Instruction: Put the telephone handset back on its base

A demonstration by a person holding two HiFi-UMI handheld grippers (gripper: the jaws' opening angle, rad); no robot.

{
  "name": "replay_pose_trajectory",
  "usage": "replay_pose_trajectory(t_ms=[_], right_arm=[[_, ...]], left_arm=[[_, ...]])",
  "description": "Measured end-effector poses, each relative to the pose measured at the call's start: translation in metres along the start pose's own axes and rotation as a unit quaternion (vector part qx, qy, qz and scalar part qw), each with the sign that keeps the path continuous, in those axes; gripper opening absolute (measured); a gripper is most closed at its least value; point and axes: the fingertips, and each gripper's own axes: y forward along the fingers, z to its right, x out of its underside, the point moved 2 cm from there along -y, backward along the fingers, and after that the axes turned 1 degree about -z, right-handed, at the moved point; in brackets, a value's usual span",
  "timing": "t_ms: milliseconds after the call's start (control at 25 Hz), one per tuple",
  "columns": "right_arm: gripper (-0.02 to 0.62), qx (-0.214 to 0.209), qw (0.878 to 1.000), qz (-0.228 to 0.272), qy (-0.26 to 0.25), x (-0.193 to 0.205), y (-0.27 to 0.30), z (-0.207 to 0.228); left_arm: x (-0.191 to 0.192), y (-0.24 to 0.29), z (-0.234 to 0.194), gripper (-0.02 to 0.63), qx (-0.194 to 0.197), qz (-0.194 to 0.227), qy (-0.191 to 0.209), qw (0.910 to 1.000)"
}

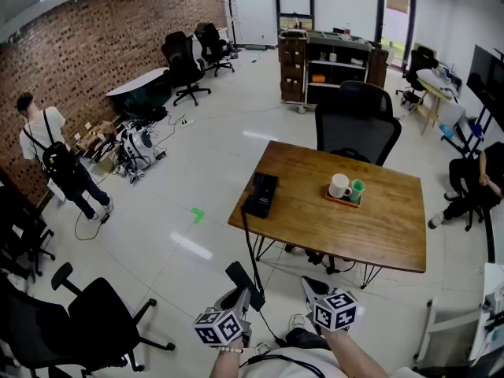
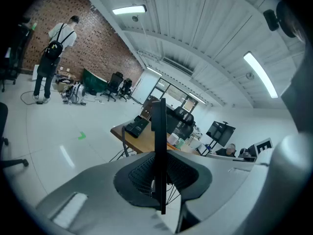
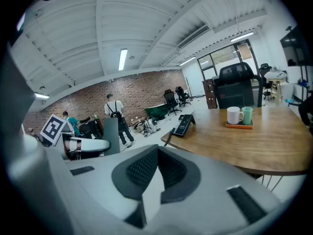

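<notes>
The black telephone base [image 1: 261,194] lies at the left edge of the wooden table [image 1: 378,227]; it also shows as the base [image 2: 135,126] and the base [image 3: 185,125]. Its cord [image 1: 249,250] hangs off the table edge down to the black handset [image 1: 240,276]. My left gripper [image 1: 244,294] is shut on that handset, low in front of the table. In the left gripper view the handset [image 2: 159,146] stands edge-on between the pads. My right gripper [image 1: 313,290] hangs beside it, and in its own view the right gripper [image 3: 157,153] has its jaws together and holds nothing.
A white mug [image 1: 339,186] and a green cup [image 1: 357,189] stand on a small tray mid-table. A black office chair [image 1: 357,124] is behind the table, another chair [image 1: 94,321] at my left. A person [image 1: 55,164] stands by the brick wall.
</notes>
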Motion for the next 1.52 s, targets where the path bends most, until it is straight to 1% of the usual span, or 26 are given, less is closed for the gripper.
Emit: replay_pose_trajectory(t_ms=[440, 560, 720, 840, 960, 1160, 1280, 1400, 1520], right_arm=[[0.003, 0.01, 1.0, 0.001, 0.002, 0.016, 0.001, -0.029], [0.003, 0.01, 1.0, -0.003, 0.002, 0.018, 0.006, -0.031], [0.003, 0.013, 1.0, 0.004, 0.007, 0.011, 0.018, -0.025], [0.003, 0.013, 1.0, 0.004, 0.014, 0.007, 0.034, -0.016], [0.003, 0.011, 1.0, 0.005, 0.02, -0.003, 0.058, -0.002], [0.003, 0.005, 1.0, 0.013, 0.027, -0.034, 0.105, 0.022], [0.003, 0.001, 0.999, 0.008, 0.032, -0.052, 0.131, 0.038], [0.003, -0.003, 0.999, 0.002, 0.034, -0.068, 0.153, 0.052], [0.003, -0.005, 0.999, -0.003, 0.036, -0.083, 0.173, 0.067]], left_arm=[[-0.003, -0.021, -0.021, 0.067, 0.011, -0.002, 0.005, 0.9999], [-0.004, -0.021, -0.028, 0.068, 0.011, -0.004, 0.0, 0.9999], [-0.009, -0.011, -0.039, 0.067, 0.011, -0.008, -0.002, 0.9999], [-0.017, 0.005, -0.046, 0.067, 0.015, -0.016, 0.0, 0.9998], [-0.029, 0.029, -0.054, 0.067, 0.023, -0.032, 0.008, 0.9992], [-0.058, 0.071, -0.077, 0.067, 0.018, -0.05, 0.014, 0.9985], [-0.076, 0.101, -0.085, 0.067, 0.021, -0.061, 0.013, 0.9979], [-0.089, 0.128, -0.093, 0.067, 0.032, -0.083, 0.009, 0.996], [-0.096, 0.155, -0.099, 0.067, 0.055, -0.115, 0.0, 0.9919]])
